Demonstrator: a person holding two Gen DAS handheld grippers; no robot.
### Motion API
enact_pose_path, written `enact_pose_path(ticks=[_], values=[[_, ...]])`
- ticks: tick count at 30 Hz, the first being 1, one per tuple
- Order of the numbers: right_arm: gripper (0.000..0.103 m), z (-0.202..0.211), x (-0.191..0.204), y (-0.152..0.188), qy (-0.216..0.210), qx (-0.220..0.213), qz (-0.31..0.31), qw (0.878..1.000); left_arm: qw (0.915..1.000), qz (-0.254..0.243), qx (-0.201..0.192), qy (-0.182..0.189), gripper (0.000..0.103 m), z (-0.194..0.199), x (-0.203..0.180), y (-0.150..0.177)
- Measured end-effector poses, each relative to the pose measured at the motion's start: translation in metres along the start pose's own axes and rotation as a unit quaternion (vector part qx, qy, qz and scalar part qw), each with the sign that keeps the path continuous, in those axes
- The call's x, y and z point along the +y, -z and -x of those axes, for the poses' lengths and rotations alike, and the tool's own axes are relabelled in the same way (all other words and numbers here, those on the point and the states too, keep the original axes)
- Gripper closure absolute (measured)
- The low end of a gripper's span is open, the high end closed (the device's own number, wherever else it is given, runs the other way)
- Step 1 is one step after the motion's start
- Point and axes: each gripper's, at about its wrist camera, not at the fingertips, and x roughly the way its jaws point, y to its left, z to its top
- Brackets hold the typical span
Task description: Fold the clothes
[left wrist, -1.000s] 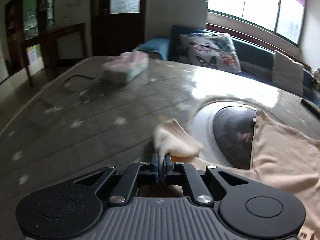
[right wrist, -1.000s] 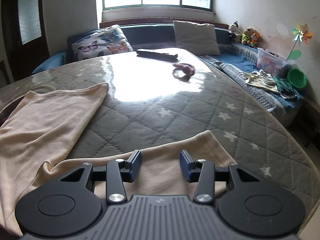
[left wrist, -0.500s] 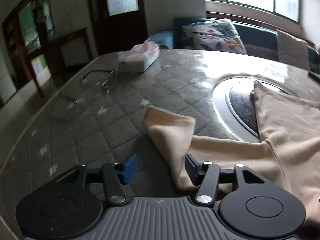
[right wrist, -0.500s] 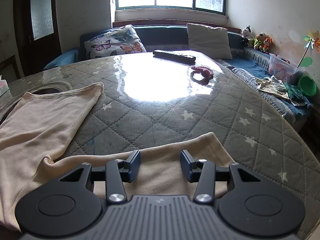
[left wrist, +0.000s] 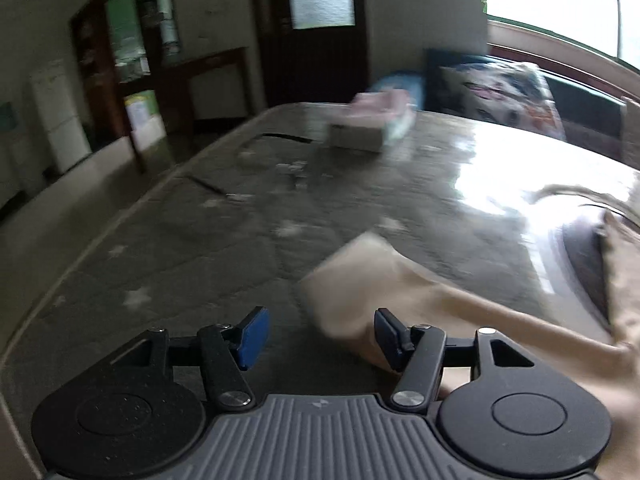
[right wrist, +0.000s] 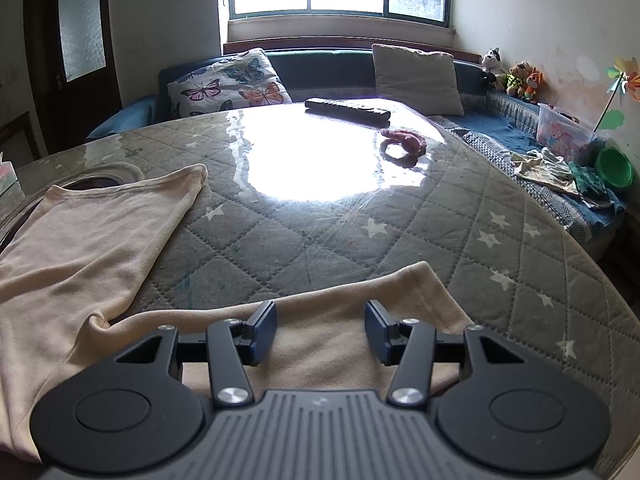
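A cream long-sleeved top [right wrist: 88, 248] lies spread on the quilted, star-patterned table cover [right wrist: 360, 216]. In the left wrist view one sleeve [left wrist: 360, 280] lies flat on the table, its cuff end pointing away. My left gripper [left wrist: 320, 334] is open and empty, just in front of that sleeve. In the right wrist view my right gripper [right wrist: 320, 330] is open and empty, hovering over the other sleeve [right wrist: 352, 304], which runs across the table in front of it.
A tissue box [left wrist: 372, 124] stands at the far side of the table. A remote [right wrist: 348, 110] and a pink scrunchie [right wrist: 404, 144] lie at the far end. A round dark inset [left wrist: 588, 264] sits under the top. Sofa with cushions [right wrist: 232, 84] stands behind.
My left gripper was shut on the sleeve a second ago; it opened and let the sleeve drop flat on the table, then swung left. My right gripper stayed open over its sleeve.
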Motion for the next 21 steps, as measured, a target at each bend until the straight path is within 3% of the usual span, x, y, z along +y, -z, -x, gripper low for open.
enact_pose_path(ticks=[3, 8, 13, 21], values=[[0.052, -0.001, 0.0, -0.001, 0.001, 0.0, 0.0, 1.0, 0.9997, 0.011, 0.0, -0.02, 0.042, -0.002, 0.013, -0.001], [0.052, 0.001, 0.0, -0.001, 0.002, 0.002, -0.004, 1.0, 0.9998, -0.002, -0.012, 0.015, 0.046, 0.013, 0.007, 0.001], [0.052, 0.008, 0.0, 0.002, -0.002, 0.001, -0.01, 1.0, 0.9963, -0.056, -0.007, 0.064, 0.068, 0.011, -0.02, 0.006], [0.052, 0.002, -0.008, 0.0, 0.006, 0.004, -0.015, 1.0, 0.9937, -0.082, -0.024, 0.072, 0.069, -0.012, -0.034, -0.008]])
